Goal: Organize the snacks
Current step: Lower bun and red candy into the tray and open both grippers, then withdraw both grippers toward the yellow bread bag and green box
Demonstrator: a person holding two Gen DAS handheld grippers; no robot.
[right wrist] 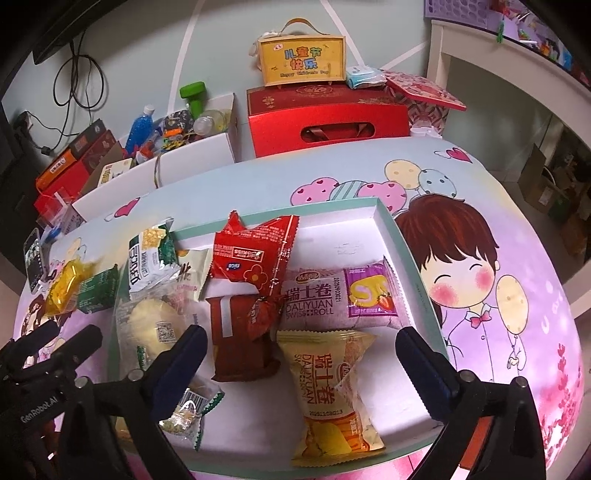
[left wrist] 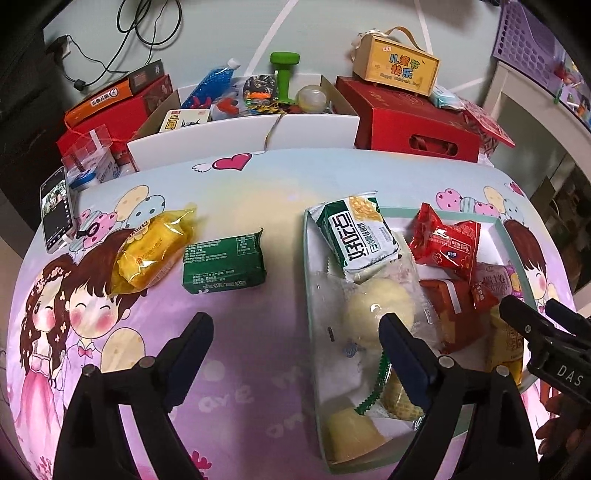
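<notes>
Two snack packs on table; one tray.

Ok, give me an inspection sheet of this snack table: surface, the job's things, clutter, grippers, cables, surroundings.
Surface: table under a pink cartoon-print cloth.
Job's things: shallow white tray holds most snacks, among them a purple roll pack, a yellow roll pack and a red packet. Outside it on the cloth lie a green packet and a yellow packet.
Clutter: phone at the cloth's left edge; open white box of odds and ends; red gift box with a yellow carry box on top.
Grippers: left gripper open, holding nothing; right gripper open above the tray.
Cables: black cables on the wall behind.
Surroundings: white shelf at right.
</notes>
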